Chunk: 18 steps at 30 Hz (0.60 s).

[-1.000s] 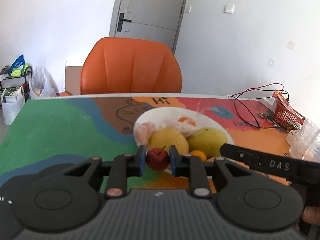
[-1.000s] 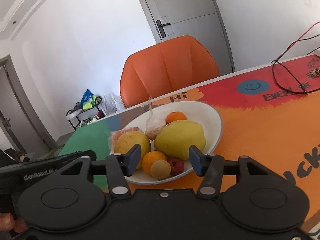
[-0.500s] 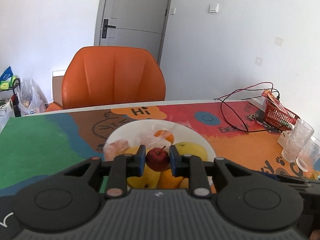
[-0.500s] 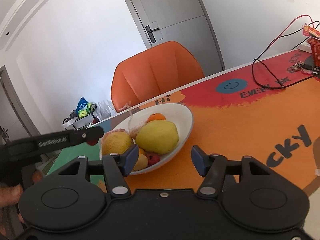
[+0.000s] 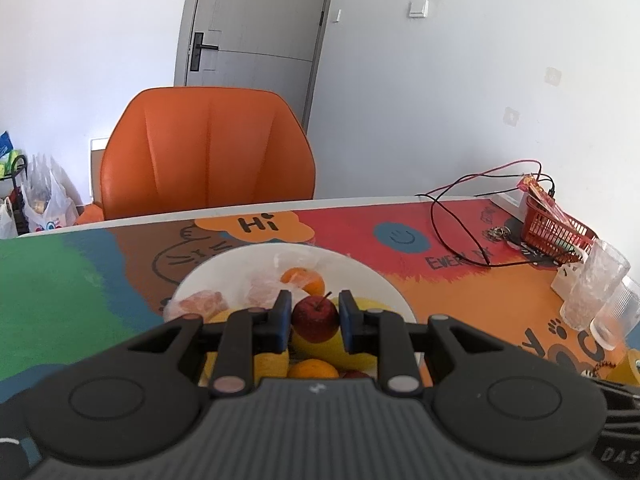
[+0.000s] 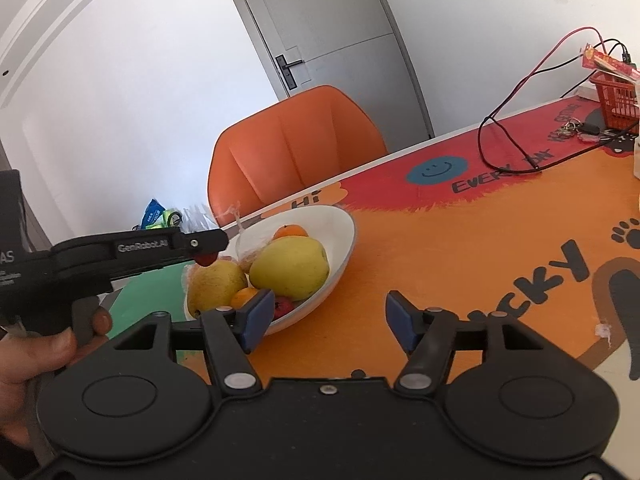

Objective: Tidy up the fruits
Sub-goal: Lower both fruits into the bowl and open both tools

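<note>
My left gripper [image 5: 314, 320] is shut on a small red apple [image 5: 315, 317] and holds it above the white fruit bowl [image 5: 372, 284]. In the right wrist view the left gripper [image 6: 206, 254] hovers over the bowl [image 6: 340, 252], with the apple [image 6: 206, 259] showing under its tip. The bowl holds a large yellow-green fruit [image 6: 290, 266], a yellow fruit [image 6: 216, 284], oranges [image 6: 290, 232], a small red fruit [image 6: 282, 306] and bagged fruit. My right gripper [image 6: 327, 322] is open and empty, low over the table to the right of the bowl.
An orange chair [image 5: 206, 156] stands behind the table. Black and red wires [image 5: 460, 224], a red basket [image 5: 554, 232] and clear glasses [image 5: 592, 292] sit at the right. A colourful mat [image 6: 480, 240] covers the table.
The left gripper has carried the apple forward over the bowl. The right gripper has pulled back to the right, away from the bowl, still open.
</note>
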### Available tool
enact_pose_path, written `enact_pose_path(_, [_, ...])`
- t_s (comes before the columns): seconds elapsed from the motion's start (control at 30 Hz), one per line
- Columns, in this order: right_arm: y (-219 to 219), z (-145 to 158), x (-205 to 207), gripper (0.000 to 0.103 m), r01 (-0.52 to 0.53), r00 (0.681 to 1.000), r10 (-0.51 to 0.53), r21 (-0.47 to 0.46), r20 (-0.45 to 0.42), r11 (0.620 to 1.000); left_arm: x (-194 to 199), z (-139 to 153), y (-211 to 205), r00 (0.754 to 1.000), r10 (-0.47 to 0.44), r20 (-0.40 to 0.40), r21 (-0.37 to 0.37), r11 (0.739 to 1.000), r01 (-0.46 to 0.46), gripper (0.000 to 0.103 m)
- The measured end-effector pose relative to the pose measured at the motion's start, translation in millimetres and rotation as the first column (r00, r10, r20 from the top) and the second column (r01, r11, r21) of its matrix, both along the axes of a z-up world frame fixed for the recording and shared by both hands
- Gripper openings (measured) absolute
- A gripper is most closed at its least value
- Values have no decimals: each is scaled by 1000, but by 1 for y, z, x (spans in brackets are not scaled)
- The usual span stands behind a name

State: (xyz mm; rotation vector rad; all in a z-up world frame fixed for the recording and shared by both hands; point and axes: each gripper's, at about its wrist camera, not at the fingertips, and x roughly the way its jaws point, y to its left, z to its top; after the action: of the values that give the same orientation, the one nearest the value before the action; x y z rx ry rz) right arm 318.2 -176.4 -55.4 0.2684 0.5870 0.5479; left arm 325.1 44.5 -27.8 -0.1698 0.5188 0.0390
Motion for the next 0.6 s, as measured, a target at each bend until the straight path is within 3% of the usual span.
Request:
enact_pose_path(0.3, [-3,4,-5,64,5,1000,-5,-6,8,1000,10,-16,-1,999,13,-41,21,1000,-12,25])
enact_pose_path(0.6, [0,4,-4,65,-6,1000,6,1,7,1000,-6,-7,10,999,28,-29,8,1000,-28,27])
